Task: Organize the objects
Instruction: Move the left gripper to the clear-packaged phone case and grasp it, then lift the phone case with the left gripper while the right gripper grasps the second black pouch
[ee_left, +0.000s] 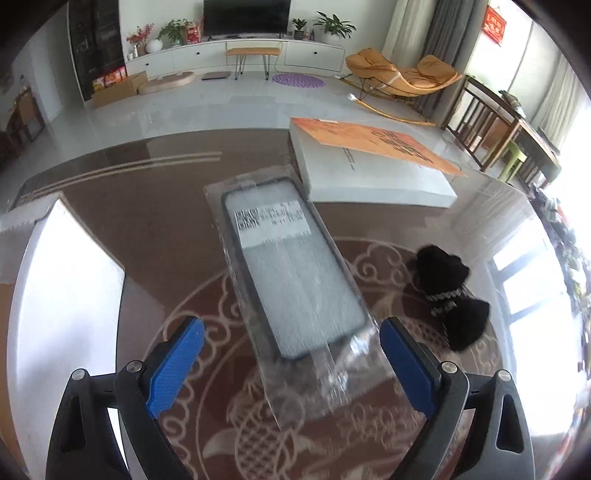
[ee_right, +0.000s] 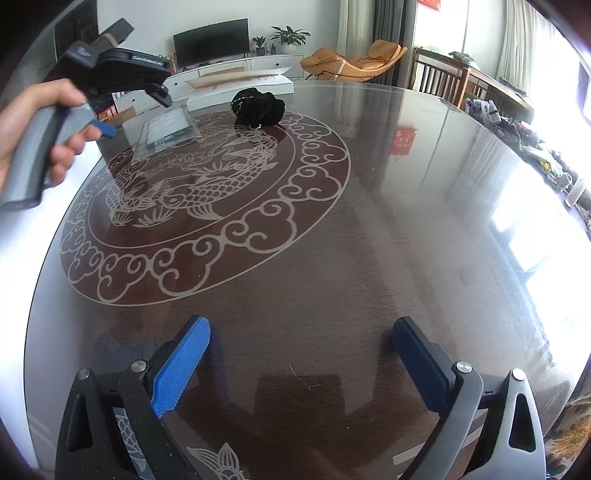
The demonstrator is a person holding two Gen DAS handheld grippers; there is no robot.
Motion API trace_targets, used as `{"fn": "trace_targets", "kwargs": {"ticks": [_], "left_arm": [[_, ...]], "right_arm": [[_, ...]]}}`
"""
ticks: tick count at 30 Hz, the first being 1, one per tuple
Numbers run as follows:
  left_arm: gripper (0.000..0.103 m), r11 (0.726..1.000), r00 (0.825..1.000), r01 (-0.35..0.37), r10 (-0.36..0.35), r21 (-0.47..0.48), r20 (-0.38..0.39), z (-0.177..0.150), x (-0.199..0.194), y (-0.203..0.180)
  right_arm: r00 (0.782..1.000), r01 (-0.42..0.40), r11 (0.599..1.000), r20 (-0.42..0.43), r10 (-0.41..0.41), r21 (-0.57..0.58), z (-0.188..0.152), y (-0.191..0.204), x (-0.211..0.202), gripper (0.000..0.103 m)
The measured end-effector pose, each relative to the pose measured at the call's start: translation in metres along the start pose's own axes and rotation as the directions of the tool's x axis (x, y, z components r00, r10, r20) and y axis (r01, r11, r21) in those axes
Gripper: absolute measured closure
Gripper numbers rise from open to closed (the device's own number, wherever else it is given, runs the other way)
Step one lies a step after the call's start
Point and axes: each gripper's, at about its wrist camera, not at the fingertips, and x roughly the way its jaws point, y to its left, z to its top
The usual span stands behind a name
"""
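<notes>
A bright living room with a pale tiled floor (ee_left: 166,107) lies beyond a round glass-topped table (ee_right: 369,240) etched with fish and cloud scrolls. A dark television (ee_left: 246,16) stands on a long white cabinet (ee_left: 236,55) flanked by potted plants (ee_left: 334,24). An orange rocking lounger (ee_left: 402,75) sits near grey curtains (ee_left: 447,29); daylight floods through windows (ee_left: 491,48) at right.

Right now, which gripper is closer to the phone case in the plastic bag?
Left. The left gripper hangs open right over the bagged phone case. The right gripper hangs open far across the table from it.
</notes>
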Motion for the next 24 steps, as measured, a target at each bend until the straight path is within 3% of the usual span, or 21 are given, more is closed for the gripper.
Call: {"fn": "trace_targets", "kwargs": {"ticks": [3, 8, 11, 14, 17, 20, 24], "left_arm": [[0.006, 1.000, 1.000, -0.017, 0.017, 0.006, 0.009, 0.019, 0.025, -0.006], [0.006, 1.000, 1.000, 0.026, -0.026, -0.005, -0.013, 0.032, 0.051, -0.017], [0.006, 1.000, 1.000, -0.024, 0.024, -0.014, 0.010, 0.036, 0.060, -0.015], [0.000, 0.995, 0.994, -0.102, 0.101, -0.019, -0.027, 0.034, 0.073, -0.006], [0.000, 0.996, 0.995, -0.095, 0.095, 0.006, -0.008, 0.031, 0.072, -0.002], [0.024, 0.995, 0.995, -0.095, 0.094, 0.018, 0.040, 0.024, 0.062, 0.000], [0.026, 0.995, 0.991, -0.095, 0.092, 0.026, 0.095, -0.007, 0.047, 0.000]], "right_arm": [[1.000, -0.004, 1.000, -0.002, 0.004, -0.002, 0.001, 0.001, 0.001, 0.002], [1.000, -0.013, 1.000, -0.002, 0.013, -0.007, 0.003, 0.001, 0.002, 0.002], [1.000, -0.019, 1.000, -0.001, 0.019, -0.006, 0.004, 0.000, 0.002, 0.002], [1.000, -0.024, 1.000, 0.000, 0.024, -0.003, 0.004, -0.001, 0.002, 0.001], [1.000, -0.025, 1.000, 0.000, 0.025, -0.004, 0.004, -0.001, 0.002, 0.001], [1.000, -0.020, 1.000, -0.001, 0.020, -0.007, 0.004, 0.000, 0.003, 0.001], [1.000, -0.013, 1.000, -0.005, 0.013, -0.014, 0.005, 0.002, 0.005, 0.000]]}}
